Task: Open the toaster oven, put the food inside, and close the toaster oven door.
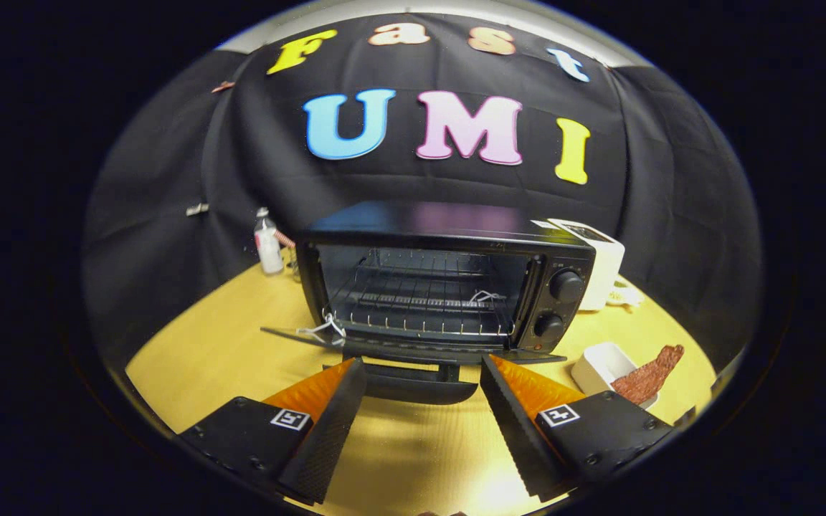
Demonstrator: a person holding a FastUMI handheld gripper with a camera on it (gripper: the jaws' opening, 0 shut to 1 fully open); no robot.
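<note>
Tongs [424, 380] gape wide, empty; swinging right for reddish-brown meat strip [648, 376] risks clipping the black toaster oven's lowered door [413, 347].

Hand-held gripper [421, 373]: square-coded marker tags, screws

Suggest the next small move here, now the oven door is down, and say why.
Probably swing the hand-held gripper, fingers open and holding nothing, right toward the reddish-brown strip of food on the small white dish: the black toaster oven already stands open, its wire rack bare.
</note>
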